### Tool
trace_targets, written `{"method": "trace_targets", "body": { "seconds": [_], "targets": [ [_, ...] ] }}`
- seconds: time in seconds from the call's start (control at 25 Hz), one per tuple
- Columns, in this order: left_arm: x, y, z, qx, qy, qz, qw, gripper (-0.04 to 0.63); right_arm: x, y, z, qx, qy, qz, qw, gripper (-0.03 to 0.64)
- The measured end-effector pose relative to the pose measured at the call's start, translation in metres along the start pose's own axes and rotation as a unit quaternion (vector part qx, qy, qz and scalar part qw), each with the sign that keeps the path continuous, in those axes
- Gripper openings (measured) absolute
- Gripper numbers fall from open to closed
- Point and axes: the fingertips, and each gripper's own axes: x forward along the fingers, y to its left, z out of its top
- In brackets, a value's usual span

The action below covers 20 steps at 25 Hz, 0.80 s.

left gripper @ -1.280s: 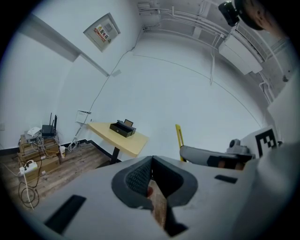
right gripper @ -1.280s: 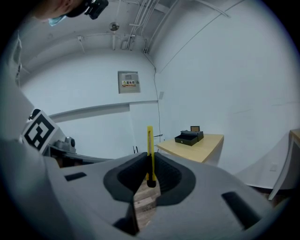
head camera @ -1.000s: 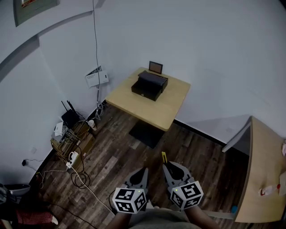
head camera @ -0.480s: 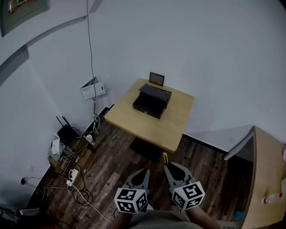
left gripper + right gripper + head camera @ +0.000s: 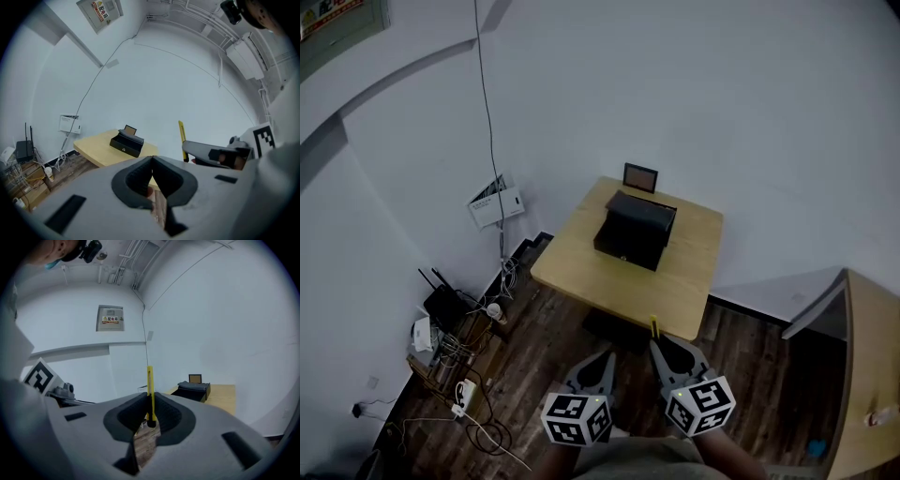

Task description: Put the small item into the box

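Note:
A black box (image 5: pixel 635 236) with its lid up stands on a small wooden table (image 5: pixel 675 291) by the white wall; it also shows as the box (image 5: pixel 126 143) and the box (image 5: pixel 194 389) in the gripper views. My right gripper (image 5: pixel 657 341) is shut on a thin yellow stick-like item (image 5: pixel 150 391), whose tip (image 5: pixel 654 326) pokes out ahead of the jaws, short of the table's near edge. My left gripper (image 5: pixel 604 357) hangs beside it, shut with nothing in it. Both are over the floor, well apart from the box.
A small framed picture (image 5: pixel 640 176) stands behind the box. Routers, power strips and cables (image 5: pixel 450 328) lie on the dark wood floor at the left wall. A second wooden table (image 5: pixel 872 375) runs along the right edge.
The table and box have come nearer and lower in the head view as I walk toward them. Both grippers keep their pose, the right still holding the yellow item.

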Motion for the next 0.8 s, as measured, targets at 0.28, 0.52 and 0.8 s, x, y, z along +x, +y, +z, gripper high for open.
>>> {"method": "trace_targets", "body": {
  "seconds": [0.28,0.52,0.8],
  "targets": [
    [0.016,0.036,0.006,-0.015,0.011,0.011,0.9998,0.003,0.030,-0.013,0.006,0.002,0.003,-0.017,1.000,0.040],
    [0.041,0.055,0.011,-0.017,0.020,0.014,0.9995,0.003,0.059,-0.035,0.014,0.003,0.001,-0.022,1.000,0.040],
    [0.090,0.085,0.033,-0.012,0.023,0.020,0.9995,0.003,0.119,-0.066,0.027,-0.008,0.006,-0.008,1.000,0.040]
  ]
}}
